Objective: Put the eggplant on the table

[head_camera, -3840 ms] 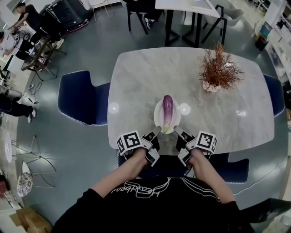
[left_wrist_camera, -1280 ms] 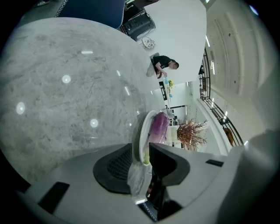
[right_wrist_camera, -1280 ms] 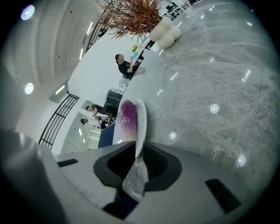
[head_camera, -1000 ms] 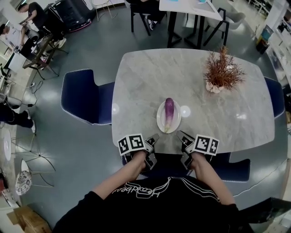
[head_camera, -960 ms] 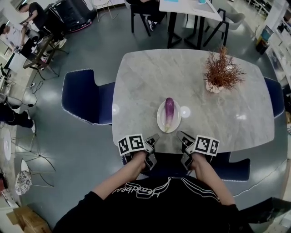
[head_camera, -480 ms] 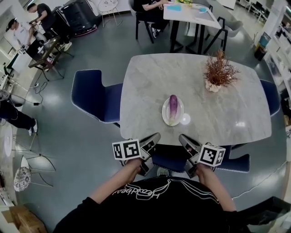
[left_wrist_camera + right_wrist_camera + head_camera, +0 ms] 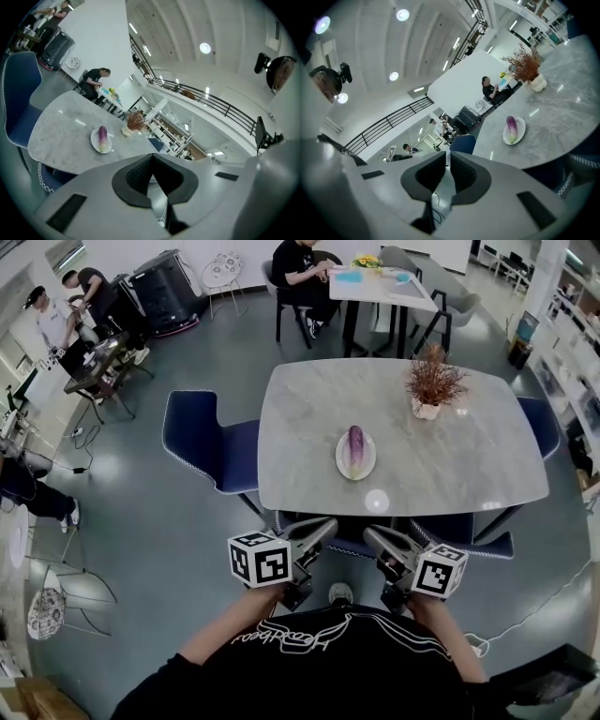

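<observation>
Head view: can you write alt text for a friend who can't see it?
Seen from above, a purple eggplant lies on a small white plate on a grey marble table. The person stands back from the near edge, holding the empty left gripper and right gripper short of the table.

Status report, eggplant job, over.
Left gripper shut, right gripper barely apart, both empty. Purple eggplant lies on round white plate on grey marble table. Nothing in between.
</observation>
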`<action>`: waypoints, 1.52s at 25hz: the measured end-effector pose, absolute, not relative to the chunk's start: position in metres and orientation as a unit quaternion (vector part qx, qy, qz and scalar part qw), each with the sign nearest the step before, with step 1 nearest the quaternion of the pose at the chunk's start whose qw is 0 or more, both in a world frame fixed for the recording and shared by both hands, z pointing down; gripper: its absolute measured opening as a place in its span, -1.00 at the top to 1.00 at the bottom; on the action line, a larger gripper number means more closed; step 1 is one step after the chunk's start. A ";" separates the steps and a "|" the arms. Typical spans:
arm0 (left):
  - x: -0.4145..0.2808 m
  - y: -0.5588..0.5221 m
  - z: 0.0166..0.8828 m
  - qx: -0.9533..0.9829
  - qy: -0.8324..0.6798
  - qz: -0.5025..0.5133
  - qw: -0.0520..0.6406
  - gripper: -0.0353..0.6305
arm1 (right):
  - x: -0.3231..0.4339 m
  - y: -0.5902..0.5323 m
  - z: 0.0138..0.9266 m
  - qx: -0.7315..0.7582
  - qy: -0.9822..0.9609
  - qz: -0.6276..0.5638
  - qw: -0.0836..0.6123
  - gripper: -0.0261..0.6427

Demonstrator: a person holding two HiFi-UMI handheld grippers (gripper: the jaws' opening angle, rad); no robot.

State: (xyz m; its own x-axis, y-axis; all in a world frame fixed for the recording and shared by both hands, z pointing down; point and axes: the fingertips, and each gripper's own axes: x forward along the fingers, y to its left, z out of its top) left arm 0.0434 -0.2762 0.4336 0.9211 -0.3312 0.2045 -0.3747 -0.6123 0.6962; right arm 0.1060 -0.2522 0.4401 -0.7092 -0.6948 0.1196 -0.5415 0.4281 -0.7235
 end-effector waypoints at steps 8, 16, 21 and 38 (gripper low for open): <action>0.015 -0.174 0.388 0.943 -0.155 0.042 0.291 0.87 | 0.072 -0.151 0.404 -0.343 0.880 -0.315 0.091 0.81; -0.015 -0.086 0.359 0.970 -0.112 0.048 0.211 0.87 | 0.034 -0.071 0.381 -0.325 0.910 -0.247 0.072 0.81; -0.029 -0.058 0.348 0.971 -0.098 0.029 0.218 0.87 | 0.021 -0.038 0.373 -0.314 0.914 -0.244 0.080 0.81; -0.034 0.010 0.353 0.978 -0.061 0.047 0.192 0.87 | 0.012 0.021 0.386 -0.345 0.900 -0.261 0.059 0.82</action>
